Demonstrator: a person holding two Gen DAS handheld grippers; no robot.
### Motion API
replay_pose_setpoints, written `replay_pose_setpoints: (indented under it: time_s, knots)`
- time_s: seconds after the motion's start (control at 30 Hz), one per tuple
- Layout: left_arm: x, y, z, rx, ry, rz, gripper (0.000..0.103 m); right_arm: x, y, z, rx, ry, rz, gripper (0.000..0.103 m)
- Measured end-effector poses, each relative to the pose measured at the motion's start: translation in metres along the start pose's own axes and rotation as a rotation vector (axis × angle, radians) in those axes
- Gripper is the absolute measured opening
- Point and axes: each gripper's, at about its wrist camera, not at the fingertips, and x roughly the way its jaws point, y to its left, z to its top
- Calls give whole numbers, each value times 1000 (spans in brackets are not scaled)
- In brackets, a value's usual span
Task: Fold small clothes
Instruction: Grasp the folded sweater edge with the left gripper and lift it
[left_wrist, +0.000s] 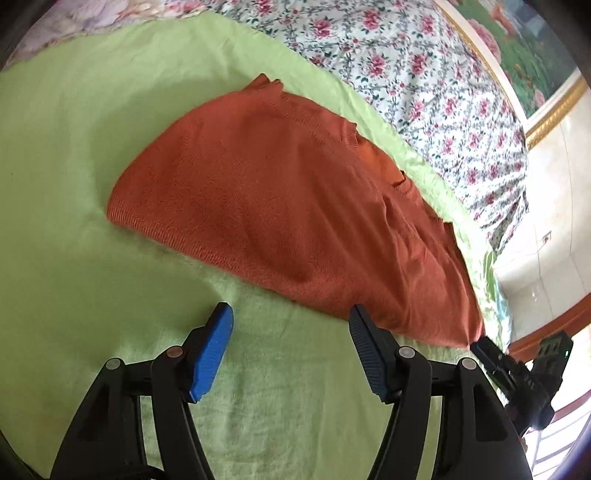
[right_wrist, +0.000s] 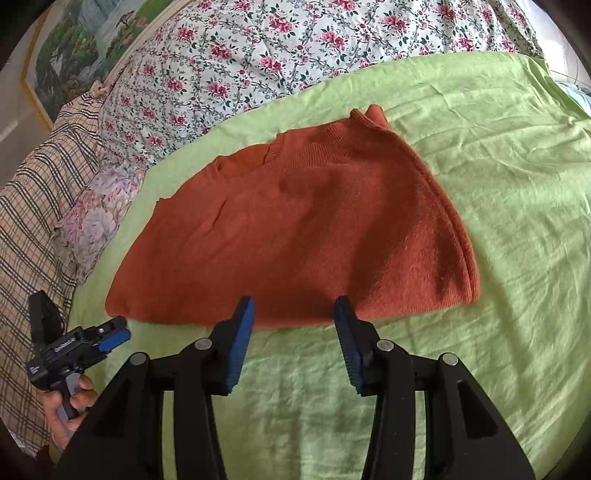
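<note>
From the left wrist camera, a rust-orange knit sweater (left_wrist: 295, 206), folded into a rough half-round, lies flat on a light green sheet (left_wrist: 74, 155), filling the centre of the frame and running toward 4 o'clock. The left gripper (left_wrist: 291, 325) hangs just short of the sweater's near hem with its blue-padded fingers spread wide, nothing between them. At 4 o'clock the other tool (left_wrist: 517, 373) shows by the hem's corner. A floral quilt (left_wrist: 424, 74) lies at 1 o'clock, beyond the sheet. From the right wrist camera, the right gripper (right_wrist: 293, 314) stands with its fingers parted and empty, tips at the sweater's (right_wrist: 295, 229) near edge. At 8 o'clock a hand (right_wrist: 68, 410) holds the left gripper (right_wrist: 114, 332) beside a plaid cloth (right_wrist: 29, 221); its jaw state is unclear from here.
</note>
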Motion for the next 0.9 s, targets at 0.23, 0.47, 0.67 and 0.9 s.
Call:
replay_pose_setpoints:
  time_s: [0.23, 0.47, 0.67, 0.9]
  knots:
    - [7, 21, 23, -104, -52, -34, 69, -7, 8, -3, -2, -7, 23, 53]
    - [18, 34, 54, -159, -126, 20, 66, 0, 10, 2, 0, -1, 47, 56]
    - [24, 23, 75, -99, -166, 127, 14, 11, 2, 16, 23, 22, 93, 64]
    - [6, -83, 74, 189, -227, 63, 7, 15, -19, 45, 79, 41, 189, 77]
